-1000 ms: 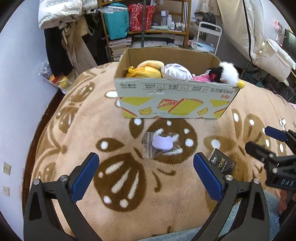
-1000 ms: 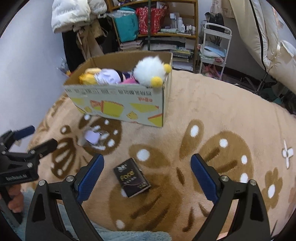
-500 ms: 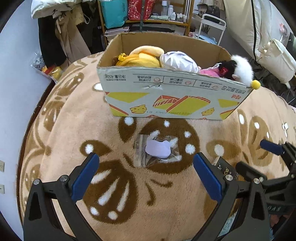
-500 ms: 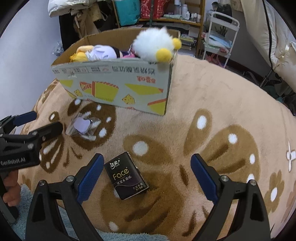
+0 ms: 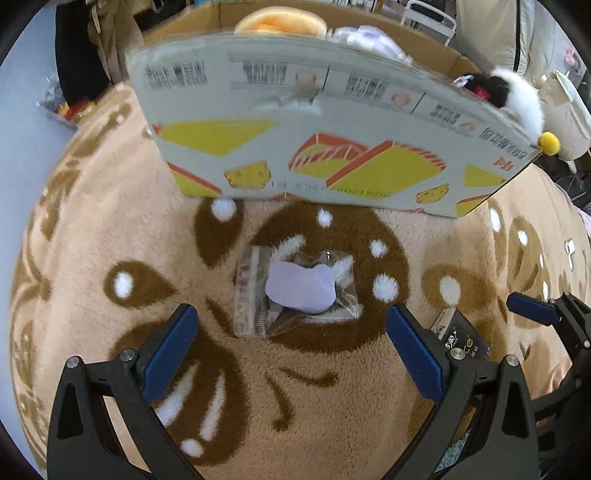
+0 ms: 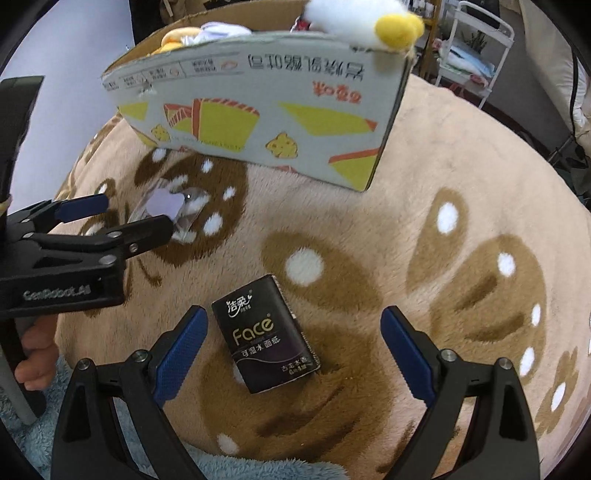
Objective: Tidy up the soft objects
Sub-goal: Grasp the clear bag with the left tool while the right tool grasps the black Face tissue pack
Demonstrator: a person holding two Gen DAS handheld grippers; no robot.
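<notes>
Cardboard box on a plush tan blanket with brown flower motifs; its front wall hides most of the soft toys, leaving a white fluffy one and a yellow one peeking over the rim. A lilac soft pad in a crinkled clear bag lies before the wide-open, empty left gripper. The right gripper, equally spread and empty, frames a glossy black tissue pack. A hand is partly cut off.

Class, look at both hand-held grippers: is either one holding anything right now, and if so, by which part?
Nothing is held. The left hand-held gripper is open around the bagged lilac toy; the right hand-held gripper is open around the tissue pack.
</notes>
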